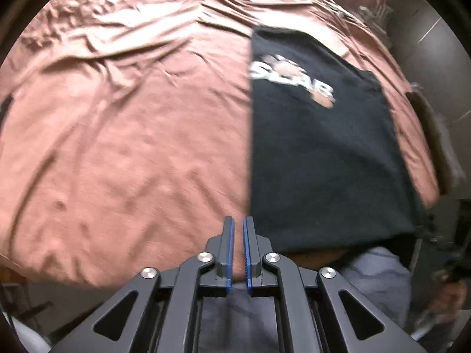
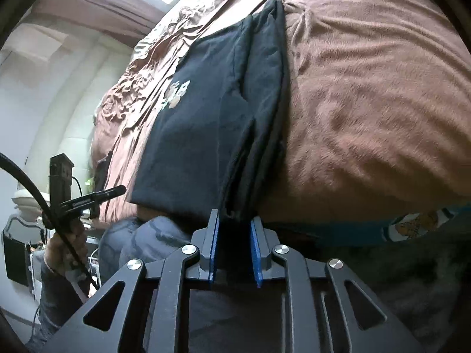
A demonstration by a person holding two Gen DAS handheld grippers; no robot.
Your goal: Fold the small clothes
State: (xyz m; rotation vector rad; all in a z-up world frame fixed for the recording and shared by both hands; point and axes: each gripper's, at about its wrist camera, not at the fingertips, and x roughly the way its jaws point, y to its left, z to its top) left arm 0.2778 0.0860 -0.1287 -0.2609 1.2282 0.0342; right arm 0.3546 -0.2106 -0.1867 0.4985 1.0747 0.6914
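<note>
A black T-shirt (image 1: 323, 153) with a white and pink print lies folded into a long strip on a brown bedsheet (image 1: 132, 132). In the left wrist view my left gripper (image 1: 238, 226) is nearly closed and empty, just left of the shirt's near corner. In the right wrist view my right gripper (image 2: 234, 220) is shut on the near right edge of the T-shirt (image 2: 212, 123), where several folded layers bunch between the blue pads (image 2: 255, 241).
The bedsheet (image 2: 368, 94) is wrinkled toward the far side. The person's grey trousers (image 1: 376, 279) show at the bed's near edge. The left hand with its gripper (image 2: 88, 200) and a cable shows at the left in the right wrist view.
</note>
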